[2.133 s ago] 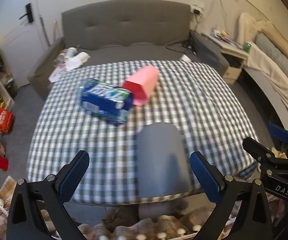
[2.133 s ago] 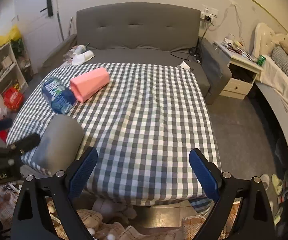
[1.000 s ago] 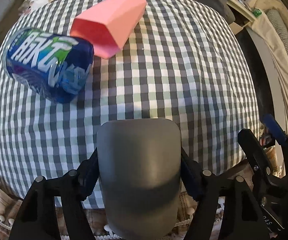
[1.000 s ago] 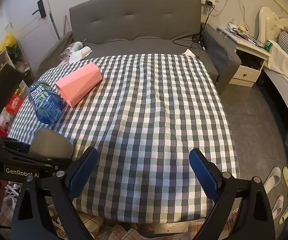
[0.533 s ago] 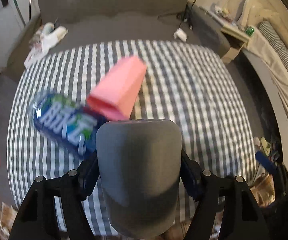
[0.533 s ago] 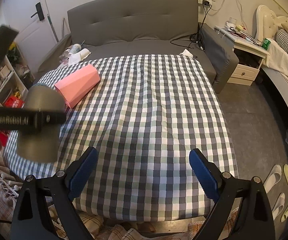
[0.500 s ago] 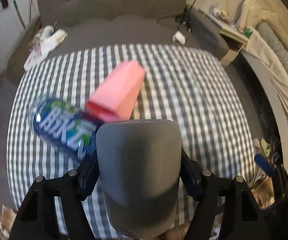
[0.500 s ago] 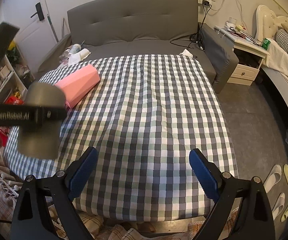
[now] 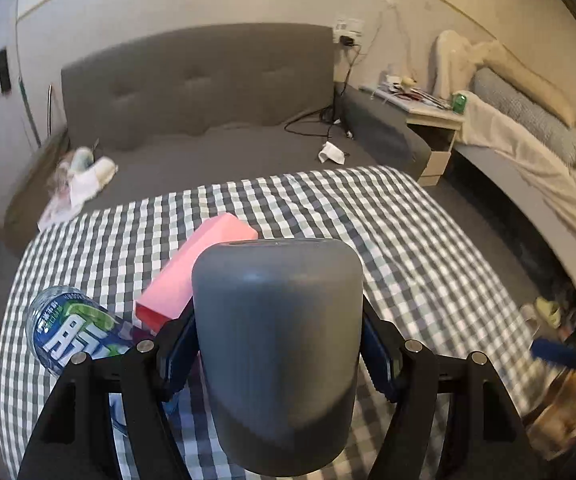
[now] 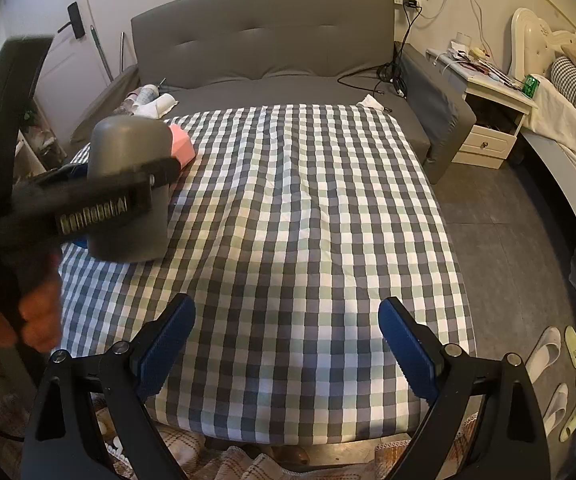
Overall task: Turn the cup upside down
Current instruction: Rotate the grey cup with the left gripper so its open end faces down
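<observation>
A grey cup [image 9: 277, 344] fills the lower middle of the left wrist view. My left gripper [image 9: 277, 354] is shut on the grey cup, its blue pads pressing both sides. In the right wrist view the cup [image 10: 129, 188] hangs in the air over the left edge of the checked tablecloth [image 10: 308, 220], closed rounded end up, wide end down. My right gripper [image 10: 285, 336] is open and empty above the near edge of the cloth.
A pink box [image 9: 195, 272] and a blue-labelled bottle [image 9: 71, 328] lie on the cloth at the left. A grey sofa [image 10: 263, 60] stands behind the table. A white nightstand [image 10: 488, 120] and a bed are at the right. Slippers [image 10: 548, 344] lie on the floor.
My left gripper closed on the grey cup, lifted it off the table edge and raised it. The left view tilted up toward the sofa. My right gripper stayed open and almost still.
</observation>
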